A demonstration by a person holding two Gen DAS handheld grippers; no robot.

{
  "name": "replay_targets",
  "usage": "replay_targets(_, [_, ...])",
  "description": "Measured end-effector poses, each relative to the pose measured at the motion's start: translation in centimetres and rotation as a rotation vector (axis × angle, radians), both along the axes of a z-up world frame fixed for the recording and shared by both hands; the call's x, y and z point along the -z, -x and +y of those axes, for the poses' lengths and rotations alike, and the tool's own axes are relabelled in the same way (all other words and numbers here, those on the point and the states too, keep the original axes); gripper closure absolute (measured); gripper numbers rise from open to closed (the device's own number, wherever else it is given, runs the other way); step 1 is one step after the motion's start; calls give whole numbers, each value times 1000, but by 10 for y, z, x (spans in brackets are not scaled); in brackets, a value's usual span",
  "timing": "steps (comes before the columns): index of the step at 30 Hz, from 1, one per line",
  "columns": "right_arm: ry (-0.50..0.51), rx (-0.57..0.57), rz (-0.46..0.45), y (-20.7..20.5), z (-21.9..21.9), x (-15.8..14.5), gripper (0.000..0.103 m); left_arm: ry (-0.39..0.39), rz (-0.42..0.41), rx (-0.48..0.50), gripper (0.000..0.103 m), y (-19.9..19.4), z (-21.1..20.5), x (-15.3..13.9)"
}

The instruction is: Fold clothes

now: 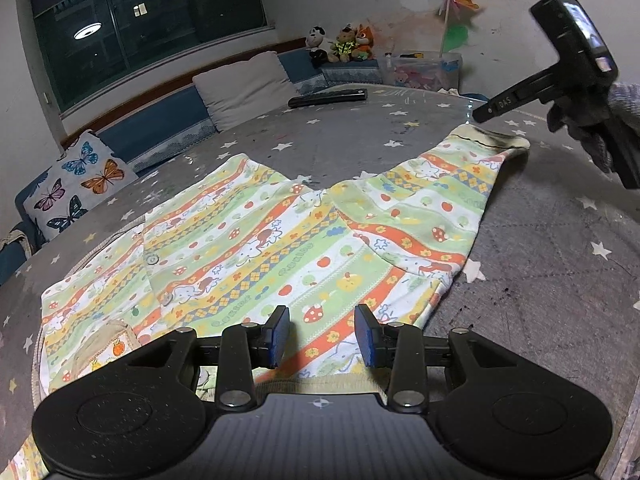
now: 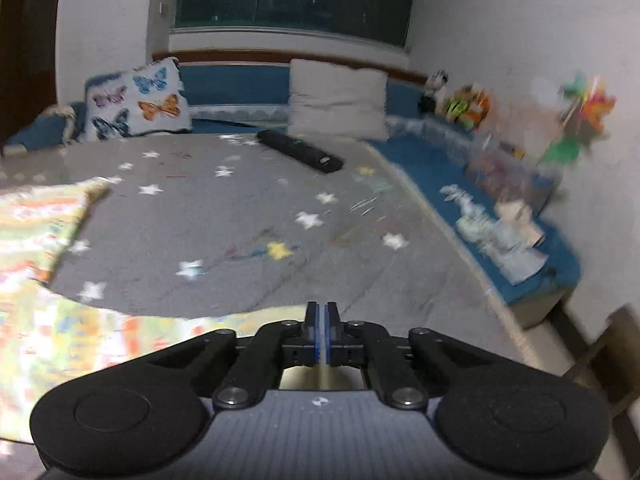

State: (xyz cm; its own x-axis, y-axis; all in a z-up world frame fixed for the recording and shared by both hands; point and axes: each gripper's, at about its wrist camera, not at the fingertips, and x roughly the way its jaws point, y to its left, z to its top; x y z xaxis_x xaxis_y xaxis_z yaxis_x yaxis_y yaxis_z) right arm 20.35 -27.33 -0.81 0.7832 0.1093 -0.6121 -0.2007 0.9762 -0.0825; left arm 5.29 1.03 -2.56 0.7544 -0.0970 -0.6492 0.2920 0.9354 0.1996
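Under my left tool (image 1: 322, 336), whose jaws stand spread with nothing pinched, the patterned child's pants (image 1: 256, 248) lie flat on the star-print surface (image 1: 540, 240), waistband nearest, legs running away from it. Past the legs lies a black remote (image 1: 327, 98); right of that stands a clear toy box (image 1: 424, 68). My right tool (image 2: 320, 312) is pressed together beside a pant-leg cuff.

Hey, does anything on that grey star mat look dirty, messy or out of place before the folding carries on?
Yes. The cuff of the patterned pants on the far right leg carries a dark smudge. The star mat shows scribble marks and dark specks near the pants' right edge. A black remote lies loose at the mat's far side.
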Motion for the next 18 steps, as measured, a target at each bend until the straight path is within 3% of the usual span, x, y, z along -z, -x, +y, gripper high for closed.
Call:
replay_targets(4, [-27, -30, 33, 15, -1, 1, 82, -5, -2, 13, 64, 1, -1, 0])
replay_targets(9, [-35, -47, 89, 6, 2, 13, 82, 0, -5, 18, 64, 3, 0, 0])
replay_targets(18, [10, -30, 48, -32, 20, 19, 79, -2, -11, 27, 64, 3, 1, 1])
